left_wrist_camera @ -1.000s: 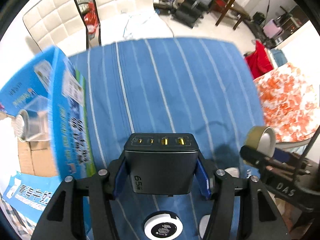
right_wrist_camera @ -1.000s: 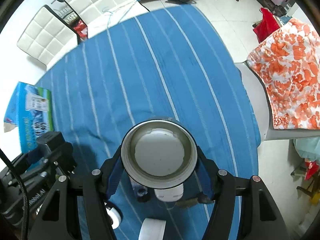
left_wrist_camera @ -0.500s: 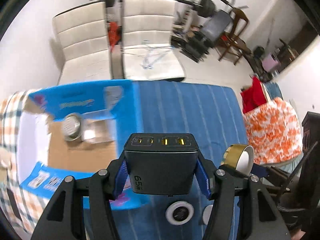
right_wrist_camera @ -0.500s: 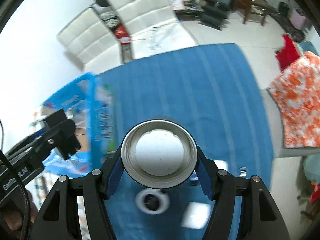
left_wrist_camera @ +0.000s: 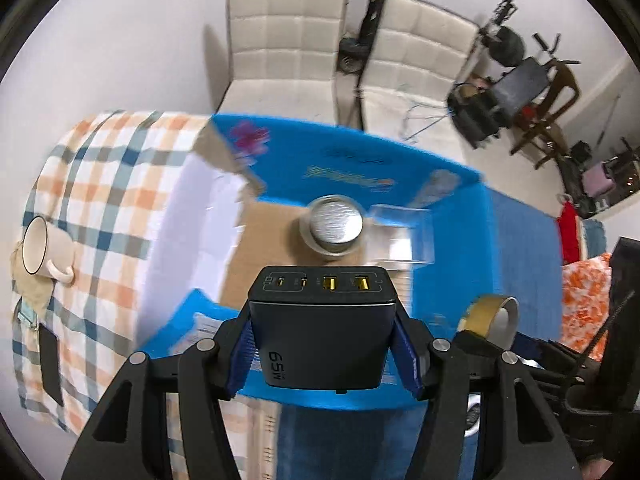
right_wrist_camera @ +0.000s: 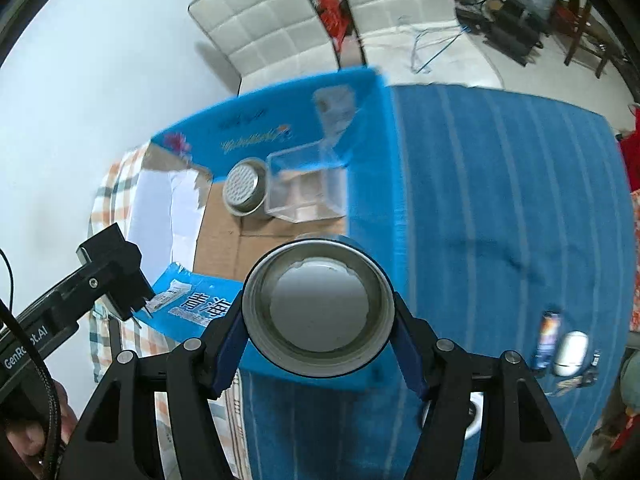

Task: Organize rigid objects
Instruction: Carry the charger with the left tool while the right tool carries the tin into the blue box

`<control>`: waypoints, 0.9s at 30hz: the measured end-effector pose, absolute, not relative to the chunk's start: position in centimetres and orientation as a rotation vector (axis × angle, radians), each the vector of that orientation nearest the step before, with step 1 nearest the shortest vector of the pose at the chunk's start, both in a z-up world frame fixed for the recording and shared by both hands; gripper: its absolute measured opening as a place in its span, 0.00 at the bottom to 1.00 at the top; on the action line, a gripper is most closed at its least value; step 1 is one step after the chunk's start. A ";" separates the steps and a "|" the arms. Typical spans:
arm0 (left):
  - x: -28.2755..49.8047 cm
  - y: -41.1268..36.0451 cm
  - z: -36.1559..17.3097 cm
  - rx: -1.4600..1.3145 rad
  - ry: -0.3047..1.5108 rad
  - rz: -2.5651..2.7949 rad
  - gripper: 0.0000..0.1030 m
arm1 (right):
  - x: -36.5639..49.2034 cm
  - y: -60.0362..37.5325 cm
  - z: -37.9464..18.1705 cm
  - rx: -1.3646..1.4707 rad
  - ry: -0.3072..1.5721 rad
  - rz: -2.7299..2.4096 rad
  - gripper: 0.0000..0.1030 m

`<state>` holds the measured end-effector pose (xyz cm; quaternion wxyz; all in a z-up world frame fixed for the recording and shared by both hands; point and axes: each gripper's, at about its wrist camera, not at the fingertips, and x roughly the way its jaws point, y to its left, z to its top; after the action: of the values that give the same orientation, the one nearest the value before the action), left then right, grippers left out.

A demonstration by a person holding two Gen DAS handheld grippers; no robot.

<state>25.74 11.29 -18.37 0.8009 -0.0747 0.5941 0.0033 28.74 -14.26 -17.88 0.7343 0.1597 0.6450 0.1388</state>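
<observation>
Black plastic fills the bottom of both wrist views. In the left wrist view the left gripper (left_wrist_camera: 324, 354) is clamped on a dark charger (left_wrist_camera: 323, 330), its blue pads (left_wrist_camera: 242, 354) pressing both flanks; the port face with two yellow sockets looks up the frame, and "65W" is printed on the side. In the right wrist view the right gripper (right_wrist_camera: 316, 330) is gripping a metal tin (right_wrist_camera: 316, 307) across its round body, with the open mouth and pale inner bottom turned to the camera. Each tool shows in the other's view: the tin appears at the lower right of the left view, and the charger with its plug pins at the left edge of the right view. Just above both loads lies an open blue cardboard box (left_wrist_camera: 360, 164) with a brown floor, motion-blurred. Inside it a round metal can (left_wrist_camera: 336, 224) stands touching a clear plastic box (left_wrist_camera: 400, 236) to its right. The carton rests at the left end of a blue striped tablecloth (right_wrist_camera: 500, 184). At the lower right of the right view, small items lie on that cloth: a dark slim thing, a white oval thing (right_wrist_camera: 570, 352) and smaller bits too tiny to tell. Left of the carton is a checked cloth (left_wrist_camera: 92, 184) with a white mug (left_wrist_camera: 42, 252) on it. Farthest up the frame stand two white padded chairs (left_wrist_camera: 280, 44) against a pale wall.
</observation>
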 end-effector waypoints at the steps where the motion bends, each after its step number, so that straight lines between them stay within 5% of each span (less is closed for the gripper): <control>1: 26.1 12.0 -19.2 -0.159 1.287 0.016 0.55 | 29.2 -13.3 -18.6 0.348 1.431 0.305 0.66; 11: 32.6 15.8 -27.3 -0.120 1.426 0.048 0.55 | 32.6 -7.2 -25.0 0.267 1.554 0.217 0.66; 27: 36.9 14.2 -31.6 0.001 1.520 0.018 0.55 | 35.3 -5.6 -29.8 0.208 1.637 0.055 0.66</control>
<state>36.91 14.24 -31.61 0.7247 0.0005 0.6890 0.0080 35.27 -5.57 -29.78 0.6780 0.0927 0.7288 0.0245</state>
